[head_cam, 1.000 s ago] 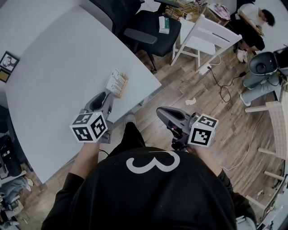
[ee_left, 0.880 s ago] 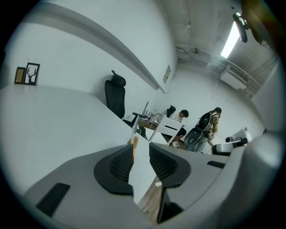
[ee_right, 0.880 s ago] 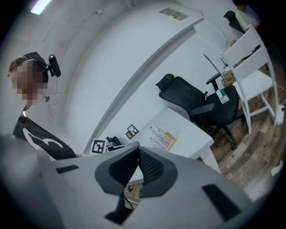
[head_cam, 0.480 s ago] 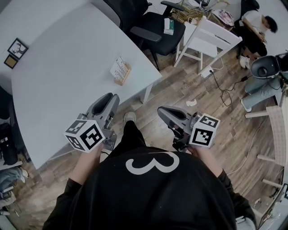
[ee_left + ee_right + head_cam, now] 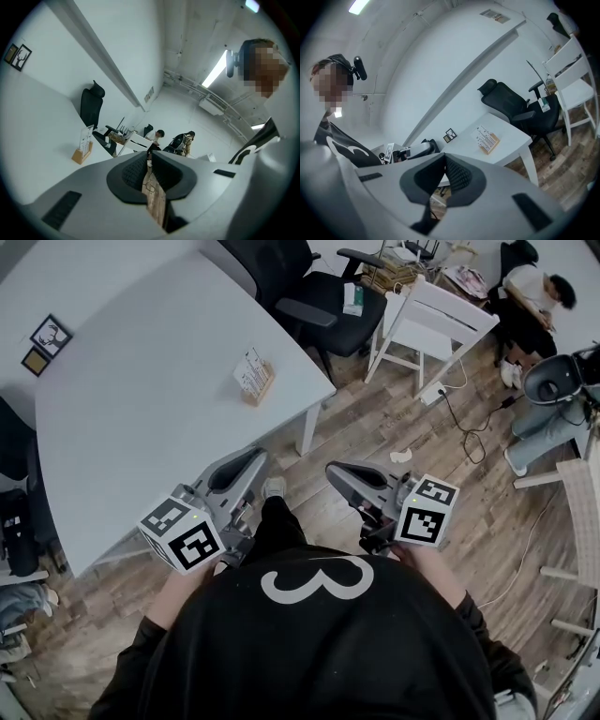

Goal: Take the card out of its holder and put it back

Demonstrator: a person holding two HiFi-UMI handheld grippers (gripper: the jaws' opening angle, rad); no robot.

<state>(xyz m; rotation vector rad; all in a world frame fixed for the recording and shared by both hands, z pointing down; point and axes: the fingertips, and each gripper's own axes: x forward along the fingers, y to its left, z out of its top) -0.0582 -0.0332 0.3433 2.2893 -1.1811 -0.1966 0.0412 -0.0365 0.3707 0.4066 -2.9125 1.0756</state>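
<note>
Left gripper (image 5: 257, 458): jaws have just been closing. The left gripper view (image 5: 150, 153) shows a thin slit left at the tips, nothing between them, only wooden floor (image 5: 375, 442) behind. It's held low in front of the person's black shirt (image 5: 309, 643), marker cube (image 5: 183, 535) toward the body, tips just off the near edge of the white table (image 5: 141, 418).

Right gripper (image 5: 332, 471): jaws together, tips touching in its own view (image 5: 444, 157), empty. It's out over the floor, well apart from the table, with its cube (image 5: 427, 512) by the person's right hand.

Card (image 5: 248, 369) is not out. It stands upright in its wooden holder (image 5: 260, 388) near the table's right corner, well apart from both grippers. The left gripper view has card (image 5: 85, 137) and holder (image 5: 79, 154) off to the left. The right gripper view has card (image 5: 484, 135) and holder (image 5: 492, 143) on the table ahead. Neither gripper touches them.

Further back on the table: two small picture frames (image 5: 47, 336) at the far left edge.

Past the table: black office chair (image 5: 319, 292) with a small box on the seat, then a white wooden chair (image 5: 436, 320), and a cable (image 5: 459, 418) running across the floor.

Far corner: another person (image 5: 534, 282) seated, bent over.
</note>
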